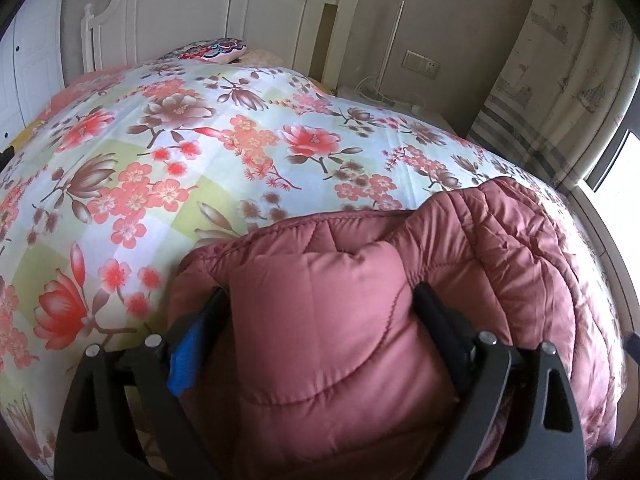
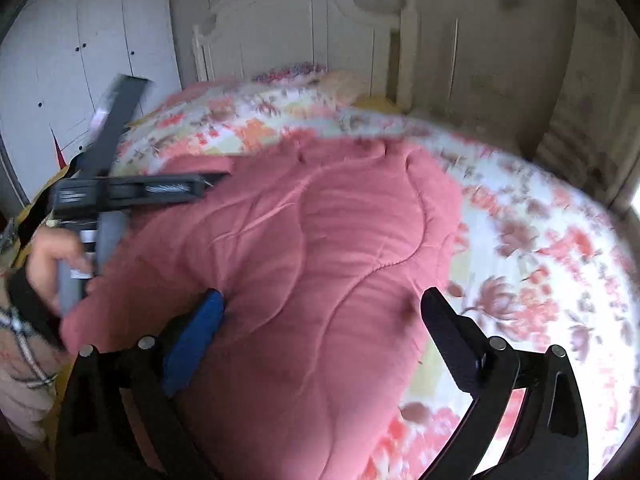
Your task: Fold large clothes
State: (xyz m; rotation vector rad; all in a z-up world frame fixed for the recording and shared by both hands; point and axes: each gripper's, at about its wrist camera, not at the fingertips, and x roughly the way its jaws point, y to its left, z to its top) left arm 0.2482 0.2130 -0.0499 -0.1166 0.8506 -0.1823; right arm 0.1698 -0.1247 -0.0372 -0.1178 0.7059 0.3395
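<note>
Pink quilted coat (image 1: 332, 320) bulging between left claw (image 1: 320, 300) fingers, right claw (image 2: 324, 304) spread, person's hand (image 2: 52, 264) only in right view

The bed (image 1: 224, 12) has a white headboard and a floral cover (image 1: 208, 148) spread across it, printed with red, pink and brown flowers on pale blue and green squares. A pink quilted coat (image 1: 500, 248) lies on the cover at the foot edge, bunched and partly folded over itself. At the head edge, a patterned pillow (image 1: 216, 49) rests against the headboard, with a pale one just beside it.
</note>
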